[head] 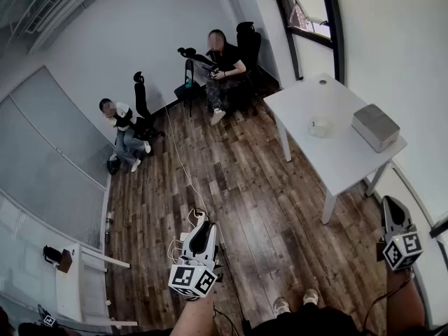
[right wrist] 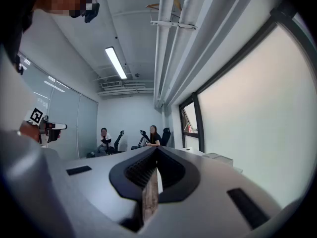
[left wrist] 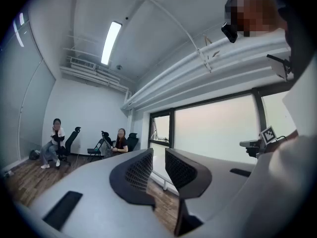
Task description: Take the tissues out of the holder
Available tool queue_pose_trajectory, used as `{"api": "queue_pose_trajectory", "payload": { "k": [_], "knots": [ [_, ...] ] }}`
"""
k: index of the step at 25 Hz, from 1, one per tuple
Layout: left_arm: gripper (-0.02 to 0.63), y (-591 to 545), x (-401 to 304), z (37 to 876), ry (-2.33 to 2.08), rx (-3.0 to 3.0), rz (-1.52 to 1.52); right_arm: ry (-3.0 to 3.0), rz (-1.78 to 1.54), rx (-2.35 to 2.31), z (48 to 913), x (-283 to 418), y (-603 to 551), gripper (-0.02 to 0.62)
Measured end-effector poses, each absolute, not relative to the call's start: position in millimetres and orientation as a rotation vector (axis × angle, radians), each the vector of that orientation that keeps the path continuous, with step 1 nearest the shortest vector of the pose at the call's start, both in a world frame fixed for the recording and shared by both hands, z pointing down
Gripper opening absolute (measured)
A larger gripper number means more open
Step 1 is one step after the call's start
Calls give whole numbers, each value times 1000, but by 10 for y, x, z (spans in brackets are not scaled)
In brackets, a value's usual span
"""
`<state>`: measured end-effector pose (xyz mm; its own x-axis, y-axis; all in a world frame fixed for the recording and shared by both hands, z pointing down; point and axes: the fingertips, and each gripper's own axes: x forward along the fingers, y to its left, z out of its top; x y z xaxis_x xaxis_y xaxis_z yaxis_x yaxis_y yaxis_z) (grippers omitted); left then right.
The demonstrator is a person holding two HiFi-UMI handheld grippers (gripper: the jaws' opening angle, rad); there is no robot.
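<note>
The tissue holder (head: 376,127), a grey-beige box, lies near the right end of a white table (head: 343,159) in the head view. A small white tissue wad (head: 320,126) rests on the table to its left. Both grippers hang low over the wooden floor, far from the table. My left gripper (head: 203,228) (left wrist: 158,155) is open, its jaws a narrow gap apart with nothing between them. My right gripper (head: 389,203) (right wrist: 156,150) is shut and empty, its tips touching. In the right gripper view the holder (right wrist: 220,157) shows small, beyond the jaws to the right.
Two people sit at the far side of the room, one (head: 222,68) near a black chair, the other (head: 122,131) by the glass wall. Cables (head: 183,166) trail across the wooden floor. A window (head: 308,19) stands behind the table. My shoes (head: 294,303) show at the bottom.
</note>
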<state>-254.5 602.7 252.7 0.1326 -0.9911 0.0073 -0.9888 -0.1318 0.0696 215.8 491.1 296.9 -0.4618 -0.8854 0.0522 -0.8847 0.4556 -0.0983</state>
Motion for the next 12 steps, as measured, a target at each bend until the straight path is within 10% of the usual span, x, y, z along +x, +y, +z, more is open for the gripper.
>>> {"api": "queue_pose_trajectory", "payload": {
  "k": [12],
  "knots": [
    [81,5748,-2319,2573,-2024,2333,-19,2676,-176,-1575,3013,2242,4640,5]
  ]
}}
